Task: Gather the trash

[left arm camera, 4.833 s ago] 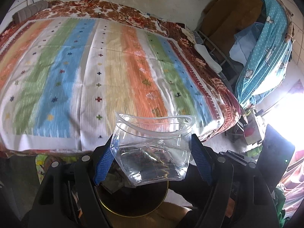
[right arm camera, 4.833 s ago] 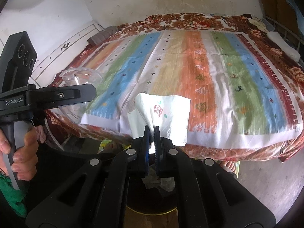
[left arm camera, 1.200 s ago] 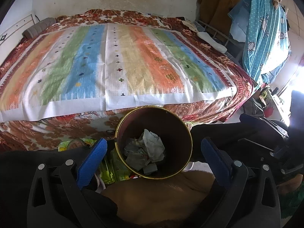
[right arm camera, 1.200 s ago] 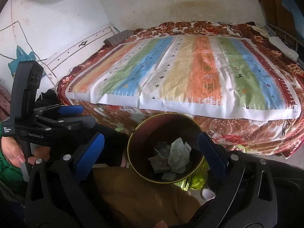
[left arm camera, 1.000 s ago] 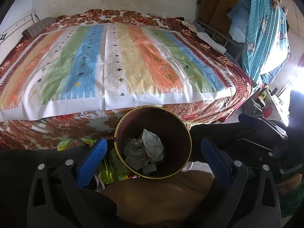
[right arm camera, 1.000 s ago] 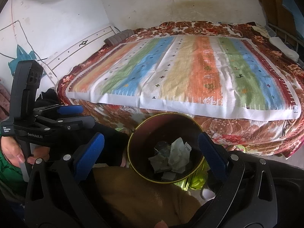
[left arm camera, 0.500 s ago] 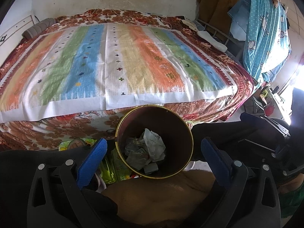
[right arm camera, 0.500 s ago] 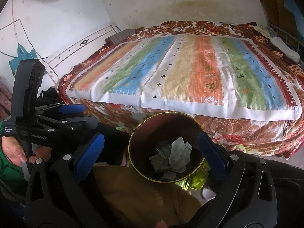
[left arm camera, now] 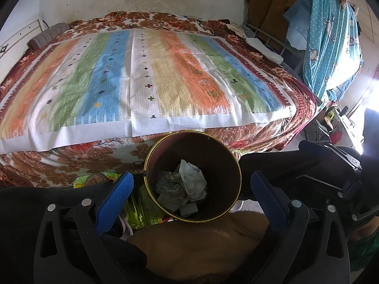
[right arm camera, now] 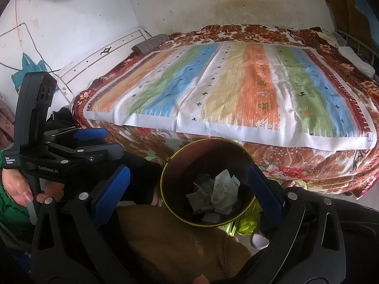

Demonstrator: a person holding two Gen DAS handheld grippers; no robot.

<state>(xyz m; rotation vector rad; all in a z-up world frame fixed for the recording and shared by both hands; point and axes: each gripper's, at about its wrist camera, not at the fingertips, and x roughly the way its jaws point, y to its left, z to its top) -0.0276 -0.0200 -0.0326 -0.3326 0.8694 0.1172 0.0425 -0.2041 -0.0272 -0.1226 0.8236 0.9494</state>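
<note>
We hold the left gripper (left arm camera: 191,184) and the right gripper (right arm camera: 188,181) spread wide and empty directly above the gold-rimmed bin (left arm camera: 151,151), where the crumpled paper (left arm camera: 192,179) lies, while the striped bedspread (left arm camera: 142,75) ahead shows no litter.

trash bin (right arm camera: 180,165), crumpled paper (right arm camera: 223,193) inside

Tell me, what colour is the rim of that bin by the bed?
The bin's rim is gold or brass-coloured, around a dark brown inside; the left wrist view shows it best.
</note>
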